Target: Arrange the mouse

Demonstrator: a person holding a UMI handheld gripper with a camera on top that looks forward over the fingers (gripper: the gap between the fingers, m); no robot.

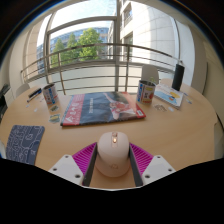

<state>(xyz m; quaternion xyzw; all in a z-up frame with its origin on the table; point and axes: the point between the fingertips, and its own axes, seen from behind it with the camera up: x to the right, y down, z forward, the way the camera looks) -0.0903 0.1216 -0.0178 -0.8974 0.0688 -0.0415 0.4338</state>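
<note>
A pale beige computer mouse (pixel 112 153) sits between my gripper's fingers, its nose pointing away towards a red mat (pixel 100 107) that lies on the wooden table (pixel 185 135) just ahead. My gripper (pixel 112 160) is shut on the mouse: the magenta pads (pixel 85 158) press its two sides. The mouse's rear end is hidden low between the fingers. I cannot tell whether it rests on the table or is held just above it.
A blue patterned mat (pixel 24 142) lies to the left of the fingers. Beyond the red mat stand a small box (pixel 146 92), a flat white box (pixel 168 97), a black speaker (pixel 179 76) and a packet (pixel 50 98) at the left. A railing and window are behind.
</note>
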